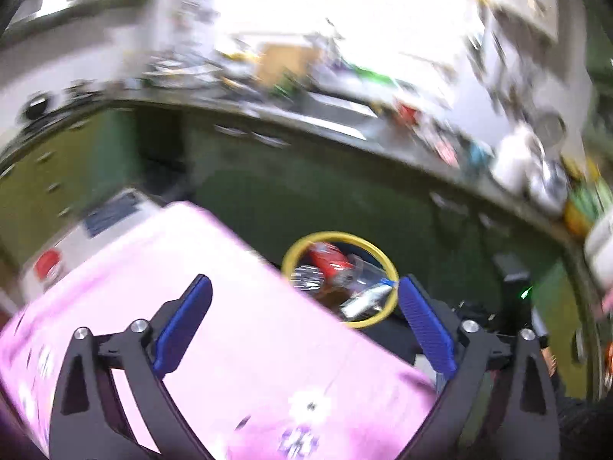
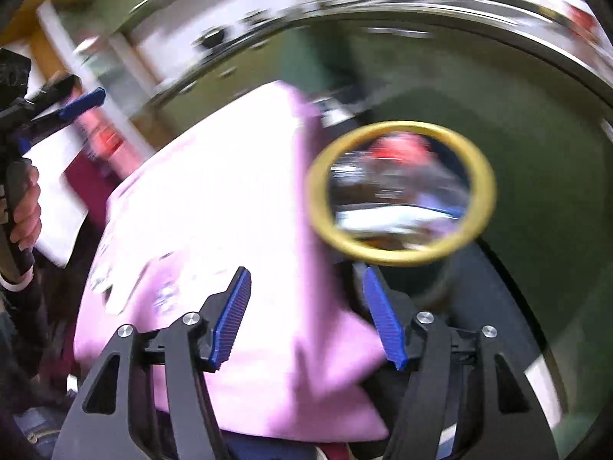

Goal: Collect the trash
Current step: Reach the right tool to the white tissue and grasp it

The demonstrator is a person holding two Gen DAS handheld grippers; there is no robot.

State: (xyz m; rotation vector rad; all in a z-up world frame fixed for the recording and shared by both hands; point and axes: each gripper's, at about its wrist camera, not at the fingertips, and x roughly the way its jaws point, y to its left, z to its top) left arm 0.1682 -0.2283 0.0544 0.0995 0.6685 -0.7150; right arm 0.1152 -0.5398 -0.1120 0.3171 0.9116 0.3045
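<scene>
Right wrist alone shows hand [image 2: 23, 207] on left tool [image 2: 82, 102]; both tools released, empty.

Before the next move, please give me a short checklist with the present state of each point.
1. Left gripper empty, jaws wide: ok.
2. Right gripper open, nothing between the pads: ok.
3. Yellow-rimmed bin in view beside the pink cloth: ok.
4. Trash already in the bin: ok.
5. More trash left on the cloth: cannot tell, pictures blurred.
</scene>
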